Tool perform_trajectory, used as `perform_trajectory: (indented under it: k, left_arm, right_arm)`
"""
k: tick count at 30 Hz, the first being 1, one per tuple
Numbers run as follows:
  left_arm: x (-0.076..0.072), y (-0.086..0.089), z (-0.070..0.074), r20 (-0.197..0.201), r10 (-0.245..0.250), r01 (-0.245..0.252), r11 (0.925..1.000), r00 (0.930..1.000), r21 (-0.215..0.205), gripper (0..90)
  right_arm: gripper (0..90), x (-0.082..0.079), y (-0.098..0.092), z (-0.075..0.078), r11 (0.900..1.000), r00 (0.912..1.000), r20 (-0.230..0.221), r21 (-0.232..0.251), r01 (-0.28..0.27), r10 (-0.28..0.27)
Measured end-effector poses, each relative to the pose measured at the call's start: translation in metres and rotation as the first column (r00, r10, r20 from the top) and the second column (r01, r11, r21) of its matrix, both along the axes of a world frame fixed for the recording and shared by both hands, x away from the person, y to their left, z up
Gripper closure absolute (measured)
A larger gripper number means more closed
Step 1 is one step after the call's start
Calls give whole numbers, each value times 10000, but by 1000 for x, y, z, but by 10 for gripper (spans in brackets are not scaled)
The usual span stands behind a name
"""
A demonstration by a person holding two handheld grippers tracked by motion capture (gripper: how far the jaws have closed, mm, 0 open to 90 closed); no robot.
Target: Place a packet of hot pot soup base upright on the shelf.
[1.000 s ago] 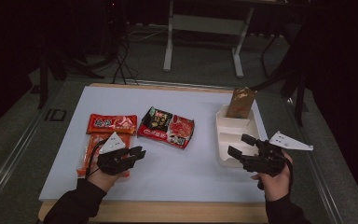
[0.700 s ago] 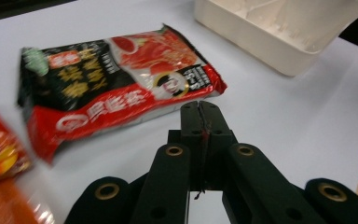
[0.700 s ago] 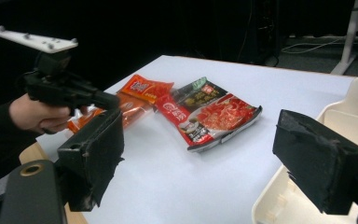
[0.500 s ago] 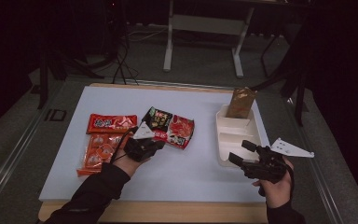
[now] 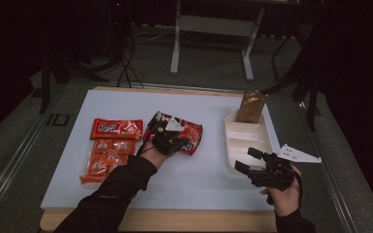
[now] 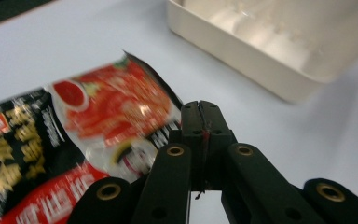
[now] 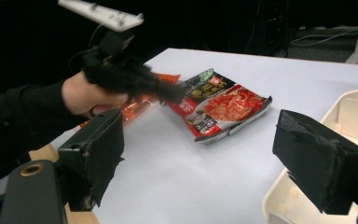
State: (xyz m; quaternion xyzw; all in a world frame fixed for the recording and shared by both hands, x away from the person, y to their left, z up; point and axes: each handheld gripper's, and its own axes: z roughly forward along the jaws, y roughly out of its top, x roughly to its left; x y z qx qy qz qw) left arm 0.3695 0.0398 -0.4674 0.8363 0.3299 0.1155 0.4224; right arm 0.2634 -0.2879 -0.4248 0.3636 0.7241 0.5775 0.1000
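A red and black noodle packet (image 5: 190, 134) (image 6: 112, 102) (image 7: 228, 105) lies flat at mid-table. My left gripper (image 5: 180, 142) (image 6: 200, 109) (image 7: 177, 95) is over its near right edge, jaws pressed together; a thin red sliver shows in the seam, and I cannot tell whether it is the packet's film. My right gripper (image 5: 247, 160) (image 7: 200, 140) hovers open by the near end of the cream compartment tray (image 5: 233, 145) (image 7: 349, 116), nothing between its pads. In the left gripper view the tray's wall (image 6: 242, 51) lies just beyond the packet.
A red snack packet (image 5: 116, 128) and an orange packet (image 5: 104, 158) lie at the left. A brown paper bag (image 5: 250, 107) stands in the tray's far end. Bare white table (image 5: 194, 184) stretches along the near edge between my hands.
My left hand has moved right, from over the orange packet to the noodle packet. The right hand has stayed by the tray.
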Motion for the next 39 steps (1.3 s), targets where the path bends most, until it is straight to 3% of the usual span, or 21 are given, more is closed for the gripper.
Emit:
perform_trajectory:
  k: [5,6,10,12,16,18,21,23,30,39]
  left_arm:
    - [17,-8,-4,-72,162,-161,9998,9998,87,900]
    - [28,-12,-7,-84,317,-315,9991,9995,291,900]
    - [49,-19,-12,-308,618,-607,9975,9976,375,900]
    - [61,-24,-16,-378,798,-778,9956,9961,526,900]
    - [82,-28,-24,-622,1182,-1157,9924,9910,426,900]
    - [90,-32,-28,-596,1243,-1206,9908,9905,617,900]
    - [101,-34,-32,-779,1454,-1414,9884,9863,546,900]
    - [108,-36,-35,-951,1490,-1455,9885,9843,422,900]
    - [125,-48,-44,-1148,1719,-1606,9818,9784,1015,900]
    - [137,-58,-52,-1480,1726,-1549,9801,9738,1242,900]
  right_arm:
    - [162,-1,2,1,9999,9999,145,-117,-37,39]
    - [162,-2,1,1,9999,9998,198,-160,-51,54]
    - [162,-3,2,-1,9998,9998,211,-168,-64,67]
    - [162,-3,2,-2,9997,9997,258,-254,-30,36]
    - [162,-2,2,-4,9995,9998,202,-312,-32,38]
    - [162,-2,3,-5,9995,9998,151,-316,-82,87]
    - [162,-2,2,-6,9995,9997,157,-265,-174,178]
    - [162,-3,3,-6,9995,9997,138,-249,-196,199]
    - [162,-3,2,-7,9993,9996,123,-266,-258,261]
    - [162,-2,3,-8,9990,9993,60,-275,-358,359]
